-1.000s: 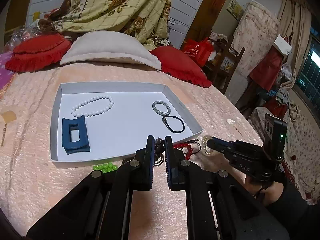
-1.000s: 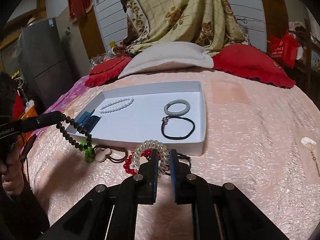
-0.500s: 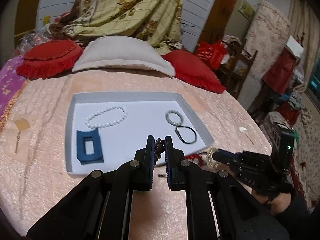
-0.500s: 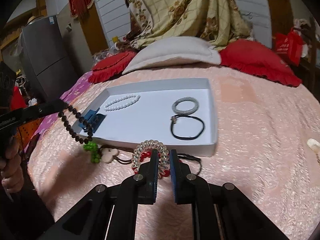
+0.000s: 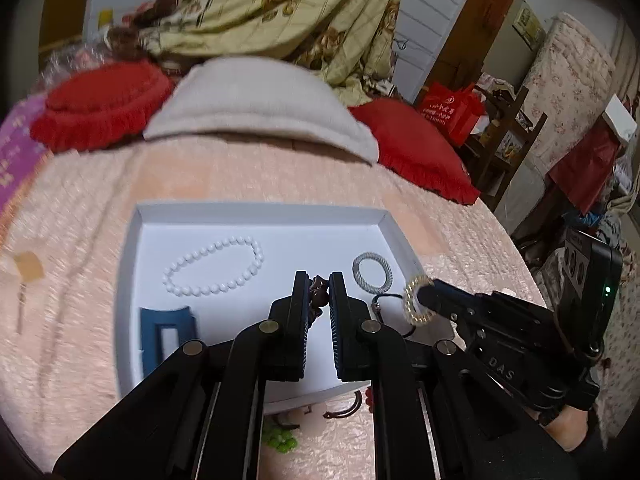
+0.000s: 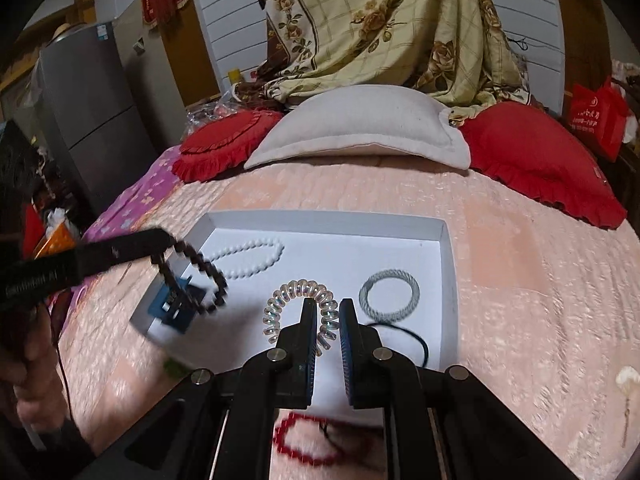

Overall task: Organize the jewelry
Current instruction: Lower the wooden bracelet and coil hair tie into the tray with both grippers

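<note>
- Left wrist view: left gripper (image 5: 319, 285) nearly closed, pinching a dark brown beaded bracelet (image 5: 318, 292) between its pads, hanging above the shallow white cardboard tray (image 5: 256, 213) on the pink quilted bedspread (image 5: 80, 208).
- Inside the tray: white pearl-bead bracelet (image 5: 214, 266) at 10 o'clock of the fingertips, blue rectangular hair claw (image 5: 166, 334) at 8 o'clock, grey woven ring-shaped hair tie (image 5: 373, 279) at 3 o'clock, thin black elastic hair tie (image 5: 386, 300) just below it.
- At 3 o'clock, right gripper (image 5: 420, 294) clamped on a clear iridescent spiral hair tie (image 5: 412, 304), over the tray's right edge.
- Below the tray's near wall: green bead cluster (image 5: 282, 440) at 6 o'clock, on the bedspread.
- Right wrist view: right gripper (image 6: 329, 308) almost shut, spiral hair tie (image 6: 298, 308) caught between the pads and looping out to 10 o'clock, above the tray floor (image 6: 320, 260).
- At 9 o'clock, left gripper (image 6: 160, 246) with the dark bracelet (image 6: 196, 280) dangling in a loop over the blue claw (image 6: 176, 306) near the tray's left wall.
- Grey ring tie (image 6: 390, 296) at 2 o'clock, pearl bracelet (image 6: 250, 260) at 11 o'clock, black elastic (image 6: 412, 340) at 4 o'clock.
- Red bead bracelet (image 6: 304, 440) at 6 o'clock, outside the tray on the bedspread.
- 2 red frilled cushions (image 6: 224, 144) and 1 grey pillow (image 6: 360, 128) at 12 o'clock, far end of the bed.
</note>
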The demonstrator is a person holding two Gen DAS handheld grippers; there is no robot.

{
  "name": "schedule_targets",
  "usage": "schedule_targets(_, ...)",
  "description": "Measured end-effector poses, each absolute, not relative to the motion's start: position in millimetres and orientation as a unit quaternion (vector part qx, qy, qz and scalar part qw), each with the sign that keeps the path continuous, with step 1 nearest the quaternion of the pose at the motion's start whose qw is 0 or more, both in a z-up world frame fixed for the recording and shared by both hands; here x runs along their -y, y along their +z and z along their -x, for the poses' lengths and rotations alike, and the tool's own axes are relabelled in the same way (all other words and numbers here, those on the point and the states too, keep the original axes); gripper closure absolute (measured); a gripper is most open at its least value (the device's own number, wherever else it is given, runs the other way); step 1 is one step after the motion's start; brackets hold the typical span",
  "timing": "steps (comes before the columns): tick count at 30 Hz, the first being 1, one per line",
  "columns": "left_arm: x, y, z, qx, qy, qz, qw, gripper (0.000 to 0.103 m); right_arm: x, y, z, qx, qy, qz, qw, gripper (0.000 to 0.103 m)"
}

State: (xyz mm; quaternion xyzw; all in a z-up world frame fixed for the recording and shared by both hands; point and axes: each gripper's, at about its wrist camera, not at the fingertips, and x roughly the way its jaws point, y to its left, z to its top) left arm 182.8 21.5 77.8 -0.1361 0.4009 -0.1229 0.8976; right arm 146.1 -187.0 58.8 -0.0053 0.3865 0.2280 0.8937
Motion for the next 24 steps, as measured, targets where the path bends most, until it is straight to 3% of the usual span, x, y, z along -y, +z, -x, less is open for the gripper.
schedule_targets(11,-13,55,-199,-0.402,-0.124,0.128,0.898,0.095,176,30,-187,-0.416,0.211,-0.016,0.884,0.093)
schedule_targets(24,-23,17,-212,-0.461,-0.067,0.102,0.879,0.095,152,4,-205,-0.449,0.198,-0.005,0.871,0.093)
